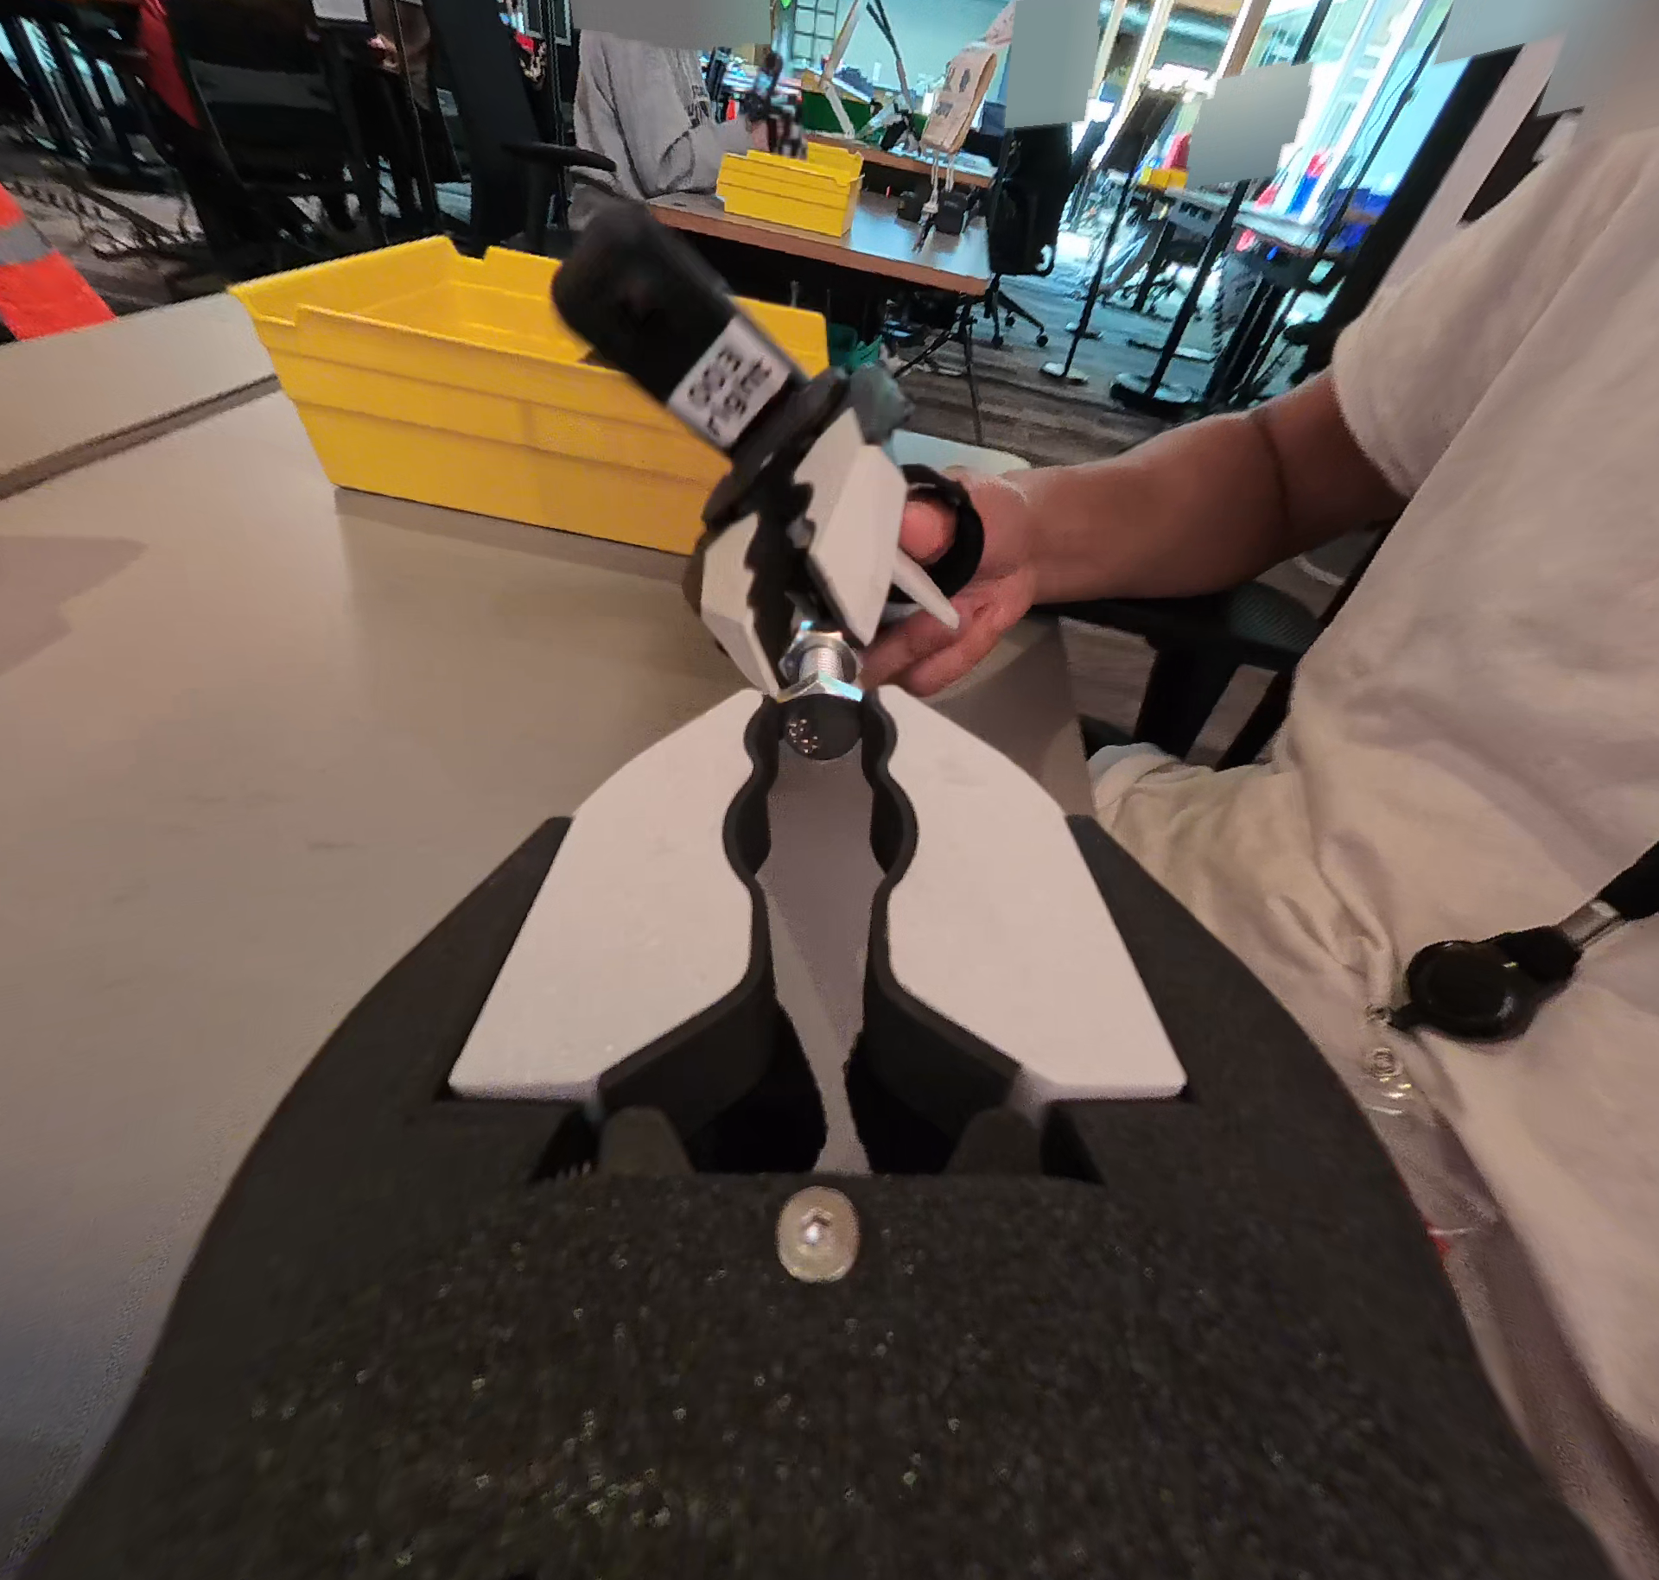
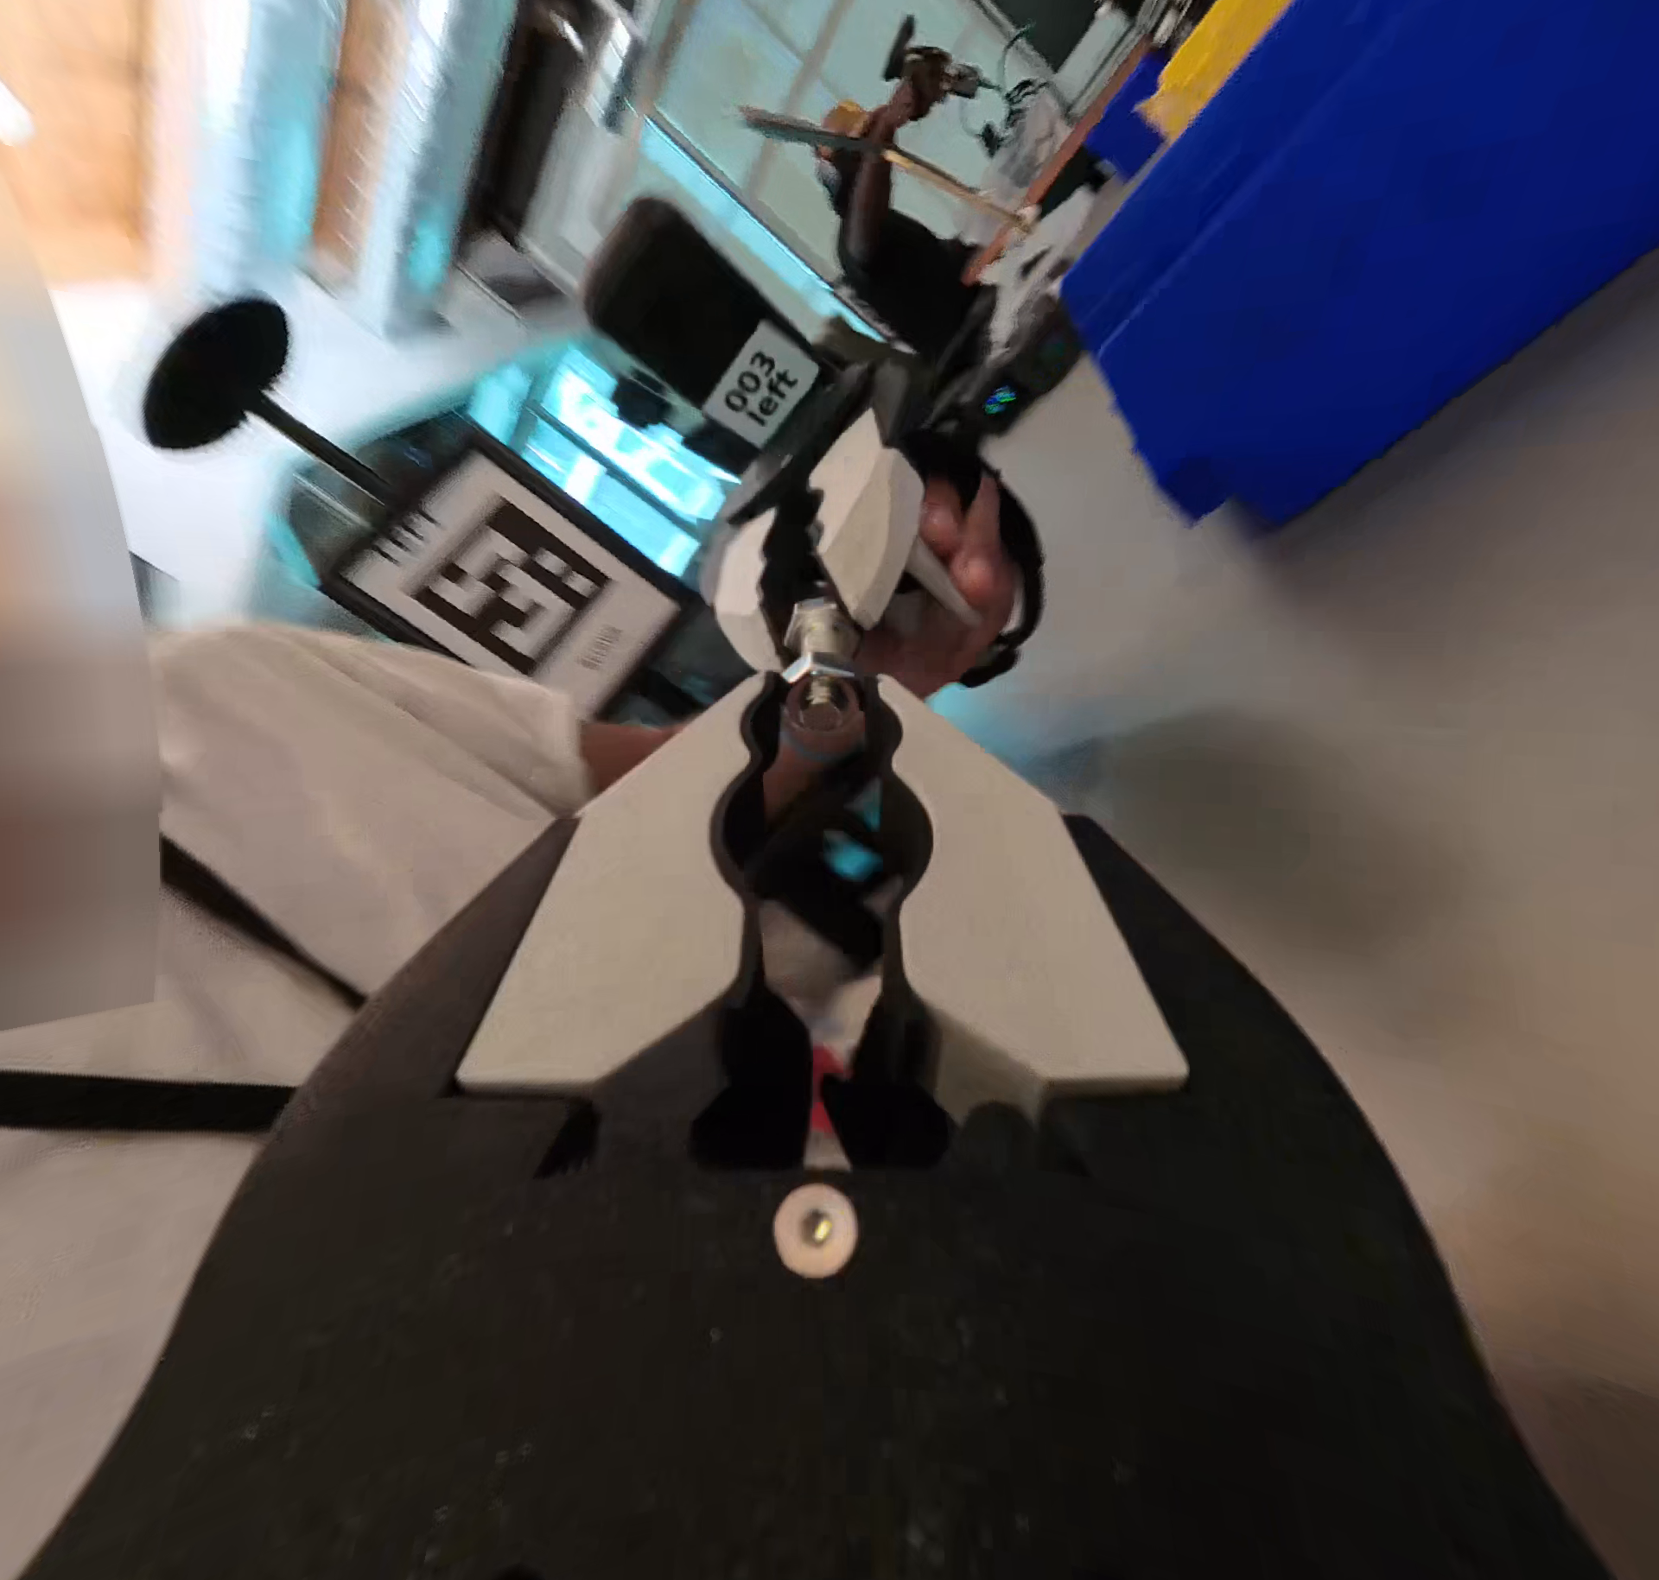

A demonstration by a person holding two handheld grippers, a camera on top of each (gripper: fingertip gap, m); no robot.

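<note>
Left gripper (image 1: pixel 819 734) clamped the dark round head of a threaded silver steel bolt (image 1: pixel 821 671) — jaws narrow. Right gripper (image 2: pixel 819 711) gripped its hex nut (image 2: pixel 821 666) — narrow likewise. Each bore a white printed label (image 1: pixel 729 388).

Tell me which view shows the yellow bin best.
The left wrist view: the yellow bin sits whole and sharp on the table behind the right gripper. The right wrist view shows only a blurred yellow patch beside blue bins.

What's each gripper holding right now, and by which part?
Left gripper clamps the bolt by its head; right gripper grips the nut on its threaded end.
</note>
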